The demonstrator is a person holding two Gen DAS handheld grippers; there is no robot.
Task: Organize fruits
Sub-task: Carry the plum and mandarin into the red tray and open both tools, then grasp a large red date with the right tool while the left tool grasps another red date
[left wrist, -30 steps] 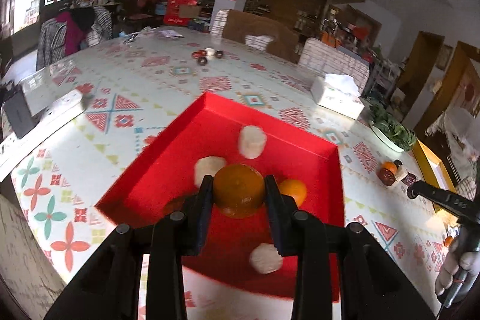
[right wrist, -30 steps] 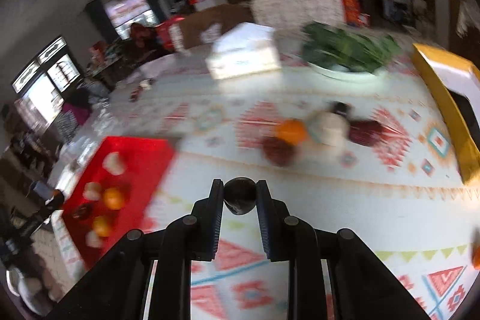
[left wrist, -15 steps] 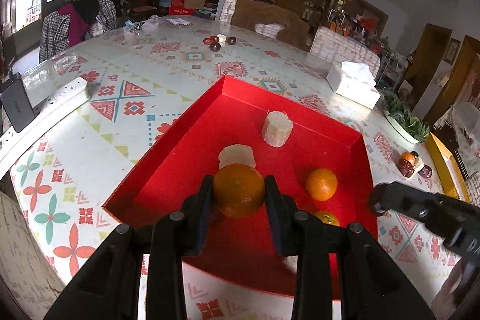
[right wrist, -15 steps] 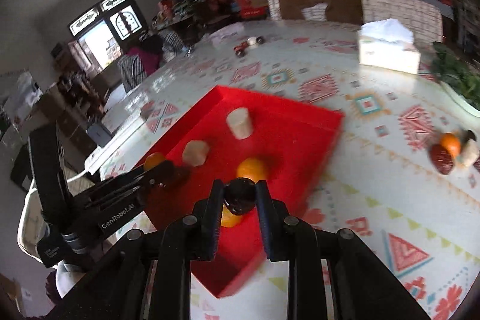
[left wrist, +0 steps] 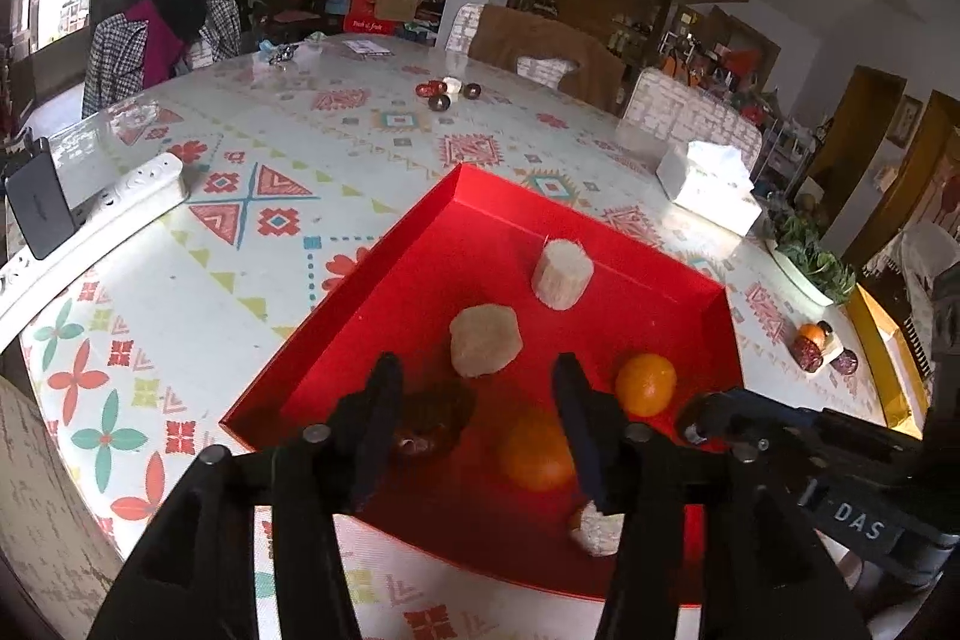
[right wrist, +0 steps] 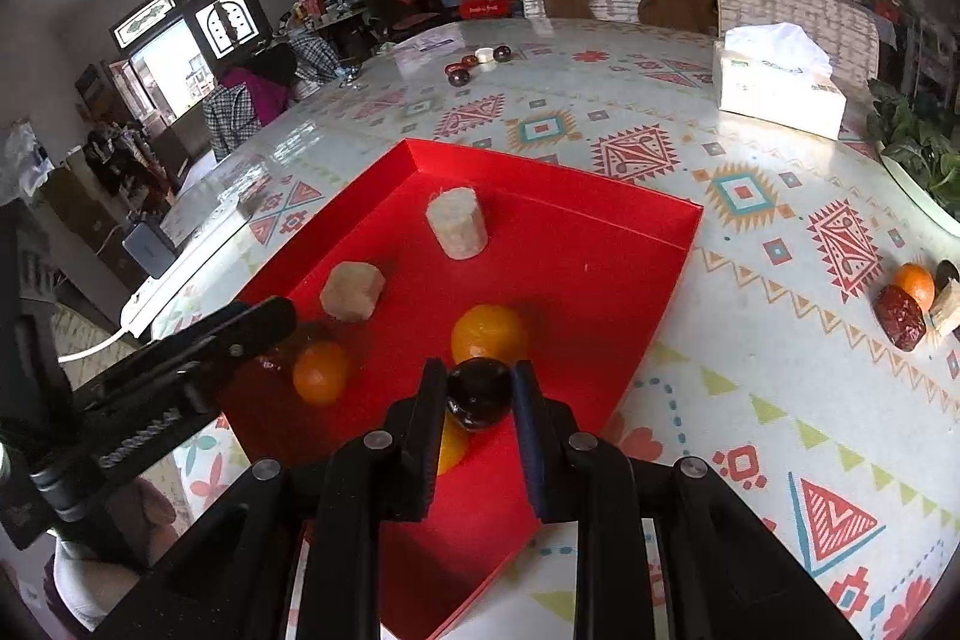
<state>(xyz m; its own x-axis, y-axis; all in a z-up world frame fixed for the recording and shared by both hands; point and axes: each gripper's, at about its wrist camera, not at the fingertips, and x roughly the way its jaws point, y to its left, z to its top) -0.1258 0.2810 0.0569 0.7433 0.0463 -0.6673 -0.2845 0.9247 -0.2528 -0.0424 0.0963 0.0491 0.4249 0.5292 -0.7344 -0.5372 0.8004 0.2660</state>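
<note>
Your right hand-held gripper (right wrist: 474, 400) is clamped on a small dark round fruit (right wrist: 479, 394), which sits between the finger pads above the near part of the red tray (right wrist: 600, 244). Your left hand-held gripper (left wrist: 474, 430) hangs wide apart with nothing in it, and an orange (left wrist: 536, 451) lies blurred on the tray floor just under and between its fingers. To finish this placement well, I would bring the dark fruit low over bare red floor before parting the fingers, because a round fruit let go from height is likely to roll. Directly ahead of your right fingers sits another orange (right wrist: 489, 334), with a further one (right wrist: 321, 370) to their left beside the left tool; a patch of orange shows just below the held fruit, so the spot straight underneath is probably taken. The widest bare floor lies ahead and to the right of your right fingers, short of the tray's right wall. Two pale cut chunks (right wrist: 457, 220) (right wrist: 352, 283) stand farther ahead, well out of your way. Keep the left tool lifted, since its fingers straddle fruit. Beyond the right wall the patterned worktop (right wrist: 750, 370) is open, with a small cluster of fruit (right wrist: 912, 295) far to the right awaiting collection.
</note>
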